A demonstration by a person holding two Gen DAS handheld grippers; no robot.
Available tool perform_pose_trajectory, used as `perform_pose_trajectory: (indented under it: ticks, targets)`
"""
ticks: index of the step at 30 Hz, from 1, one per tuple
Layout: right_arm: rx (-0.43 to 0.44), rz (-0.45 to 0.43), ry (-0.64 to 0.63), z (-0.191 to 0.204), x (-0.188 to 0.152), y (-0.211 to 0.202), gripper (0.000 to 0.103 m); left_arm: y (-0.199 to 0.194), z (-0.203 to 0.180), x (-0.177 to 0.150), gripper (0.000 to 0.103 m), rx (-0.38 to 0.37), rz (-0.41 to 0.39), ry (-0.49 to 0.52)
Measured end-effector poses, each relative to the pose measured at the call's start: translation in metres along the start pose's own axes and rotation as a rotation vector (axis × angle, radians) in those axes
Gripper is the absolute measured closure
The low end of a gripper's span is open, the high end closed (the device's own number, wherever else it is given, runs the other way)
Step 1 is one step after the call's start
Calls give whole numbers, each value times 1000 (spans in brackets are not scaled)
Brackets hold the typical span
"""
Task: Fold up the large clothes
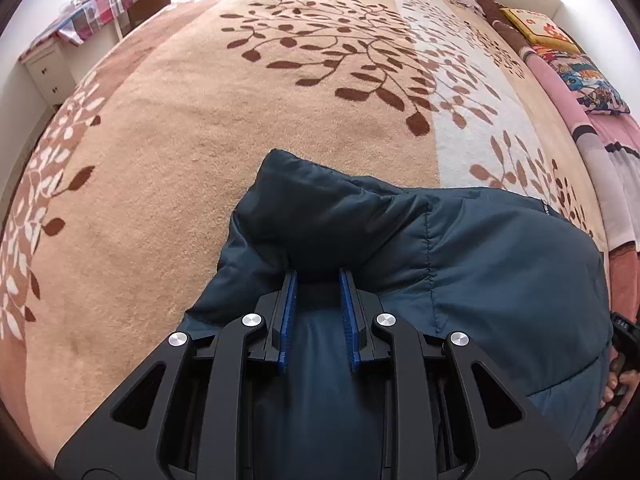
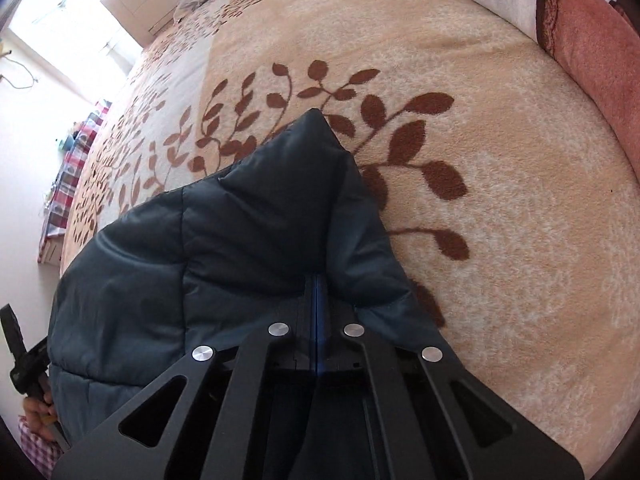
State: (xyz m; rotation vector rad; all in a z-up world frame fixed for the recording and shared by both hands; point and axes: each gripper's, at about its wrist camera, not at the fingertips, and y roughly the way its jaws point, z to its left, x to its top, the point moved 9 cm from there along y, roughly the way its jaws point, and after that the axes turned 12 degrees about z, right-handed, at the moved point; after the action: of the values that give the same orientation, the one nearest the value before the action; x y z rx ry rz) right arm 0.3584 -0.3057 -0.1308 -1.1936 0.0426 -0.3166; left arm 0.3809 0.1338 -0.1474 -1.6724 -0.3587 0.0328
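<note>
already both tongs grip the padded jacket (image 1: 500, 264): left gripper (image 1: 318, 280) pinching a thick fold, right gripper (image 2: 316, 284) clenched on its edge; soft, slippery, bulky.

Lying on blanket (image 1: 168, 168): jacket (image 1: 480, 260) at six o'clock, pillows (image 1: 580, 76) at two, table (image 1: 92, 20) at ten

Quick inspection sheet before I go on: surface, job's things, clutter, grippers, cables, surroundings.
Surface: beige leaf-patterned blanket covering a bed.
Job's things: dark blue padded jacket, bunched up near both grippers.
Clutter: pillows along the bed's edge.
Grippers: left gripper shut on a thick fold of jacket; right gripper shut on jacket fabric.
Cables: a thin cord on the wall by the window.
Surroundings: table with checked cloth, white cabinet.
</note>
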Motion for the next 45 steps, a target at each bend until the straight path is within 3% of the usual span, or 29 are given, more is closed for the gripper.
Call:
perform_pose_trajectory:
  ticks: [4, 7, 11, 14, 18, 20, 27, 35, 37, 43, 45]
  targets:
    - [42, -50, 10, 3, -6, -28, 98, -37, 3, -7, 78, -53, -72, -3]
    - [91, -117, -21, 9, -23, -67, 98, -78, 6, -26, 63, -117, -133, 9]
    - [50, -194, -105, 9, -74, -117, 98, -120, 13, -76, 58, -197, -161, 22]
    - [30, -196, -139, 5, -131, -130, 98, -135, 16, -128, 57, -225, -158, 42]
    - [23, -155, -165, 0, -188, -119, 98, -135, 21, -180, 57, -182, -166, 71]
    - [25, -126, -151, -2, -198, -108, 98, -125, 25, -194, 57, -144, -145, 76]
    - [-7, -87, -103, -17, -200, -80, 103, -85, 40, -203, 58, -46, -84, 67]
    - [39, -52, -44, -28, -204, -65, 103, -80, 44, -208, 58, -32, -63, 29]
    - [35, -54, -36, -27, -204, -70, 103, -97, 44, -212, 57, -87, -86, -7]
    - [80, -108, -35, -22, -222, -101, 93, -135, 72, -241, 30, -314, -142, -193]
    - [111, -122, -13, -26, -234, -112, 71, -133, 87, -254, 26, -402, -129, -294]
